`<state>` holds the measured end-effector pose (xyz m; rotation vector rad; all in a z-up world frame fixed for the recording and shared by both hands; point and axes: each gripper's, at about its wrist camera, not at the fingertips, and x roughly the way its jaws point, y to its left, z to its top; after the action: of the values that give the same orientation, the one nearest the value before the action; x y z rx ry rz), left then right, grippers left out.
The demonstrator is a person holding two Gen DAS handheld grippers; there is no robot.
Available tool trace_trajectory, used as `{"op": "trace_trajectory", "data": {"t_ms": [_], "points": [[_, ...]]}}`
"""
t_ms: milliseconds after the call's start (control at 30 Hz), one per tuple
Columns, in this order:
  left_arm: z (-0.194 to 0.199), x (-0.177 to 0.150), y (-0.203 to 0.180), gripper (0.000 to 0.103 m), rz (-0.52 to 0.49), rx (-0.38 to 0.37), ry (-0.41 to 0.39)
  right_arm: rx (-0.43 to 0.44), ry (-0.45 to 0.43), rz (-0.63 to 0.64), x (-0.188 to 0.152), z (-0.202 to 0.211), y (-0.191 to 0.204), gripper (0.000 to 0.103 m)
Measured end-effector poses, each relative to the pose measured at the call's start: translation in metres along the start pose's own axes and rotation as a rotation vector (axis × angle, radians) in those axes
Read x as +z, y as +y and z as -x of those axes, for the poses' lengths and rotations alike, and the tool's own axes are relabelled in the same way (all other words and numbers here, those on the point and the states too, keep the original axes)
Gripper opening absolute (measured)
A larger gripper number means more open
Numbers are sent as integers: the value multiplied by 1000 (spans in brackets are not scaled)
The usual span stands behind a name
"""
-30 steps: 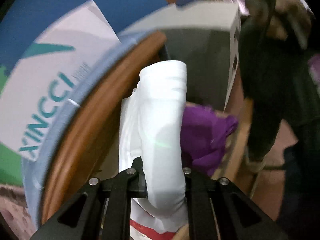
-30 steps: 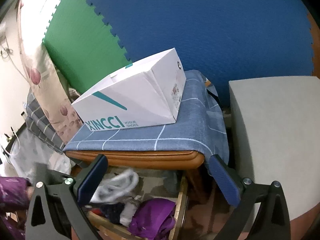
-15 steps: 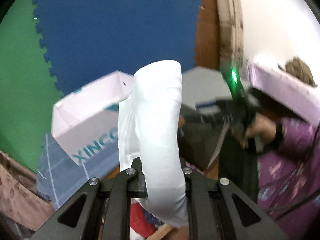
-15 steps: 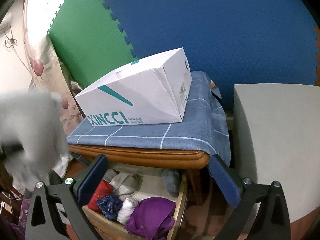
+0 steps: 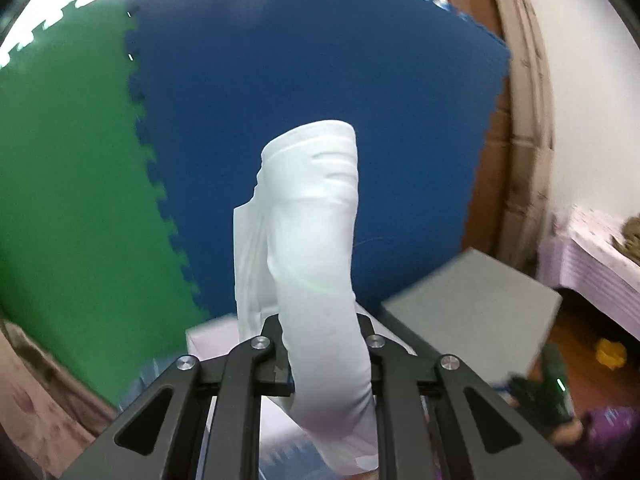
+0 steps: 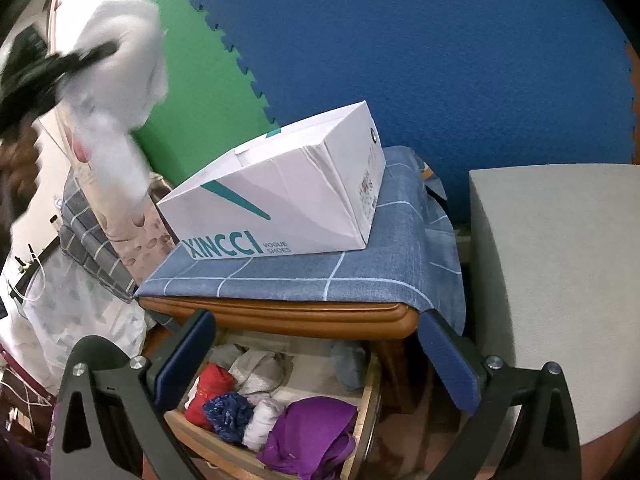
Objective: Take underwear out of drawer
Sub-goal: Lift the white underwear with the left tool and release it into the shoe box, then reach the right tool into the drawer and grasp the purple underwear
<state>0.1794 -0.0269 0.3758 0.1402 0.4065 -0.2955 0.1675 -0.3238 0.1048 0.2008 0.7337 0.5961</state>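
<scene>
one white underwear piece (image 5: 316, 264) is pinched between the pressed-together jaws of the left gripper (image 5: 324, 356), held aloft well above the open drawer (image 6: 370, 392) and beside the shoe box (image 6: 280, 204). right gripper (image 6: 316, 360) hovers spread and empty over the drawer's remaining garments. extraction step judged complete; next move calls for carrying the piece to a set-down spot and releasing.
</scene>
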Motion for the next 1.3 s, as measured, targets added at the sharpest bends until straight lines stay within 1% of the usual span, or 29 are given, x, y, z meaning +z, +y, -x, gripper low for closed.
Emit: {"op": "trace_trajectory", "data": {"t_ms": [100,200,233,300,333,533,633,700,733,767,800,833,867,900,933,1033,1067,1100,1200,1233,1267,1300], "points": [[-29,19,17,13,10,41,-15,4,0,-3,0,0,0,103],[-69,19,26,13,-5,72,43,10,1,-6,0,0,-1,103],[-89,12,29,13,-14,83,85,12,2,-8,0,0,-2,103],[-115,-2,31,13,-33,101,148,16,2,-13,0,1,-3,103],[-134,-15,31,13,-57,111,199,18,1,-15,0,1,-3,103],[-201,-79,24,13,-160,135,415,31,4,-29,1,1,-6,103],[-228,-103,28,13,-156,139,524,36,9,-30,1,-1,-6,103],[-239,-114,32,14,-146,142,573,37,13,-28,1,-2,-5,103],[-244,-119,34,15,-145,145,594,37,14,-27,1,-2,-5,103],[-250,-127,40,23,-141,150,622,38,14,-27,1,-2,-5,103],[-252,-130,41,27,-139,152,636,39,15,-27,1,-2,-5,103],[-255,-133,41,40,-134,157,648,40,16,-29,1,-2,-6,103],[-253,-136,40,57,-140,176,641,40,17,-31,1,-2,-6,103],[-252,-136,38,62,-148,185,630,41,17,-33,1,-2,-7,103],[-248,-134,33,66,-166,199,603,41,17,-35,1,-2,-7,103],[-243,-131,22,81,-211,261,559,40,17,-35,1,-2,-7,103],[-239,-131,19,81,-217,267,543,39,17,-34,1,-2,-6,103],[-234,-123,22,81,-220,268,525,36,18,-31,1,-2,-5,103],[-212,-119,16,81,-189,283,451,30,21,-26,0,-2,-5,103],[-198,-116,17,81,-151,283,402,28,21,-25,0,-2,-5,103],[-196,-106,26,82,-119,279,372,25,22,-23,0,-2,-5,103],[-184,-99,24,84,-78,274,336,24,23,-20,0,-1,-5,103]]}}
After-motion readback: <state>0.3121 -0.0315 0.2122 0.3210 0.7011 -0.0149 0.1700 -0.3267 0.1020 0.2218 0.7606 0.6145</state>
